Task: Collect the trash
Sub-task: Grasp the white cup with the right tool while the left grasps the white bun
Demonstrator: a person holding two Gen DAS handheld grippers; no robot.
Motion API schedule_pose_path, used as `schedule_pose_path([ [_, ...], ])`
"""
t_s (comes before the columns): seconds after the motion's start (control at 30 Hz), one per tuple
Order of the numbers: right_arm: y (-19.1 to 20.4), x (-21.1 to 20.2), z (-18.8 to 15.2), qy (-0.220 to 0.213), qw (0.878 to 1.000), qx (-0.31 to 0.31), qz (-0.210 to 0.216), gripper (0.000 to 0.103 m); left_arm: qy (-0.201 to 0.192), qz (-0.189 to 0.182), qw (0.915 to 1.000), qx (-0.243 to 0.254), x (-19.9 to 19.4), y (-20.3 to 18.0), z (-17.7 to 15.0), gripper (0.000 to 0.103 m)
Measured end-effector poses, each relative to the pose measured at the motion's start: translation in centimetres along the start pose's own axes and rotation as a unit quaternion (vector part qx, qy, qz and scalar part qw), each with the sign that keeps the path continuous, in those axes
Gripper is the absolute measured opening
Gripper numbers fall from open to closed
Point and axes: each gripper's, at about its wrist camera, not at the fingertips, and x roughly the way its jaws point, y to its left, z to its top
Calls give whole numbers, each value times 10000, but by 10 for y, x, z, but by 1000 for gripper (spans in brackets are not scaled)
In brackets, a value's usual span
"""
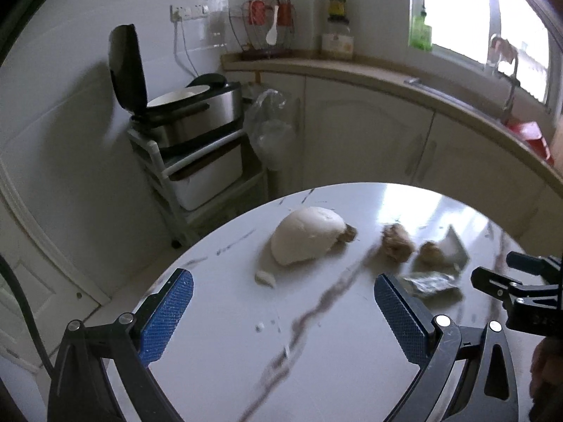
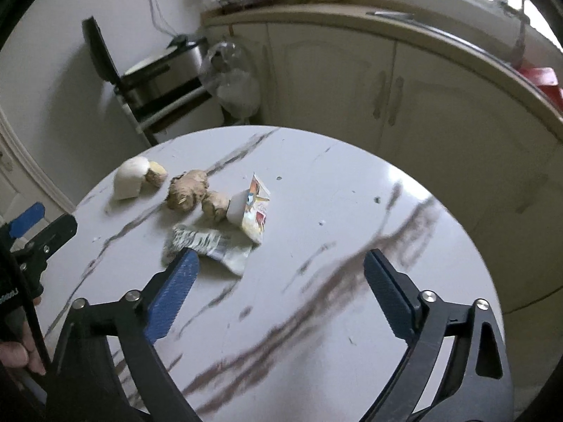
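Left gripper (image 1: 283, 311): standing wide apart, holding nothing.
Right gripper (image 2: 281, 299): gaping, empty, nearing crumpled wrapper (image 2: 207, 246).
Wrapper: lying centre-left of right view on table (image 2: 352, 193), below ginger (image 2: 186, 190); likely light, soft, crinkly; pinching a raised fold.
Carton (image 2: 255, 209): lying beside; probably crushable.

Both the left gripper (image 1: 283, 293) and the right gripper (image 2: 281, 272) have black angular frames, silver round screws at the linkage pivots and blue textured pads lining the jaws, with a black cable (image 1: 24, 320) beside the left gripper's frame.
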Motion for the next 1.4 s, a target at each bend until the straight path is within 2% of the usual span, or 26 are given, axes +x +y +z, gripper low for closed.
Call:
schedule_pose_path([
  [0.13, 3, 23, 10, 126, 9999, -68, 19, 88, 160, 62, 9997, 193, 40, -8, 16, 102],
  [0.3, 7, 44, 16, 257, 9994, -235, -29, 75, 325, 126, 9984, 448, 81, -22, 28, 102],
  [0.4, 9, 46, 18, 200, 9992, -331, -56, 72, 376, 137, 9976, 572, 103, -28, 34, 102],
  [0.5, 10, 47, 19, 158, 9989, -441, -81, 64, 404, 148, 9969, 666, 121, -32, 41, 102],
  [0.6, 12, 47, 19, 126, 9983, -564, -94, 54, 415, 134, 9966, 704, 136, -34, 47, 102],
  [0.67, 12, 46, 20, 101, 9983, -572, -47, 36, 423, 78, 9967, 683, 146, -32, 50, 99],
  [0.73, 10, 45, 21, 100, 9982, -589, -4, 27, 466, -81, 9968, 647, 152, -31, 51, 93],
  [0.8, 10, 44, 20, 91, 9981, -610, 21, 26, 536, -278, 9964, 597, 157, -30, 51, 74],
  [0.83, 10, 43, 19, 83, 9980, -618, 37, 26, 541, -390, 9962, 565, 161, -28, 52, 71],
  [0.9, 9, 43, 18, 75, 9981, -610, 70, 26, 565, -580, 9954, 519, 164, -24, 55, 56],
  [1.13, 7, 38, 16, 38, 9985, -523, 171, 23, 560, -751, 9948, 400, 171, -7, 58, 50],
  [1.4, -3, 27, 10, -2, 9988, -292, 380, 21, 449, -725, 9960, 254, 151, 7, 46, 49],
])
